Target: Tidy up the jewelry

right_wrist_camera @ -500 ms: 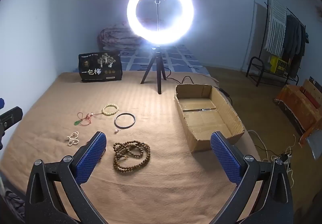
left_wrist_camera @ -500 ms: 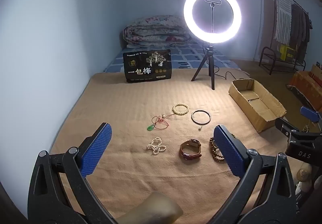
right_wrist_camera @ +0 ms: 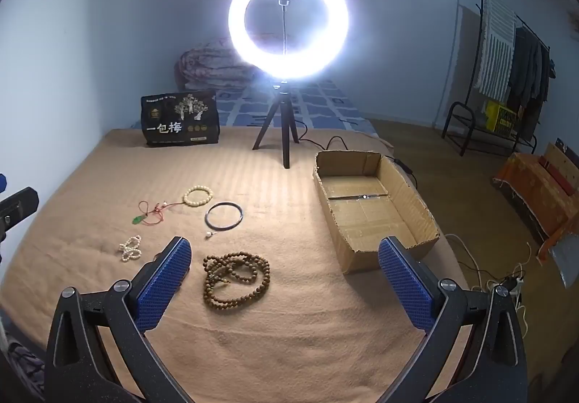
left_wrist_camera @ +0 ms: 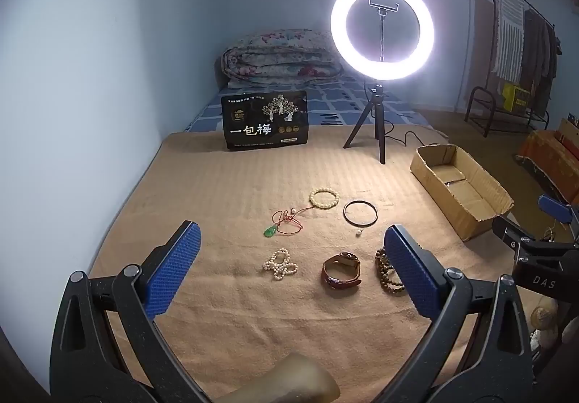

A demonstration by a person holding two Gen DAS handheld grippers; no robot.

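Observation:
Jewelry lies on a tan blanket (left_wrist_camera: 289, 323): a cream bead bracelet (left_wrist_camera: 324, 198), a black bangle (left_wrist_camera: 360, 213), a red cord with a green pendant (left_wrist_camera: 286, 222), a pearl string (left_wrist_camera: 279, 264), a brown leather watch (left_wrist_camera: 342, 271) and a coil of brown wooden beads (right_wrist_camera: 237, 278). An open cardboard box (right_wrist_camera: 372, 211) sits to the right. My left gripper (left_wrist_camera: 289, 271) is open and empty, held above the pearls and watch. My right gripper (right_wrist_camera: 284, 281) is open and empty, above the wooden beads; it also shows at the right edge of the left wrist view (left_wrist_camera: 535, 251).
A lit ring light on a tripod (left_wrist_camera: 380, 84) stands behind the jewelry, its cable trailing right. A black printed bag (left_wrist_camera: 266, 121) and a folded quilt (left_wrist_camera: 282, 57) lie at the back. A clothes rack (right_wrist_camera: 506, 70) and orange cloth-covered furniture (right_wrist_camera: 542, 193) stand on the right.

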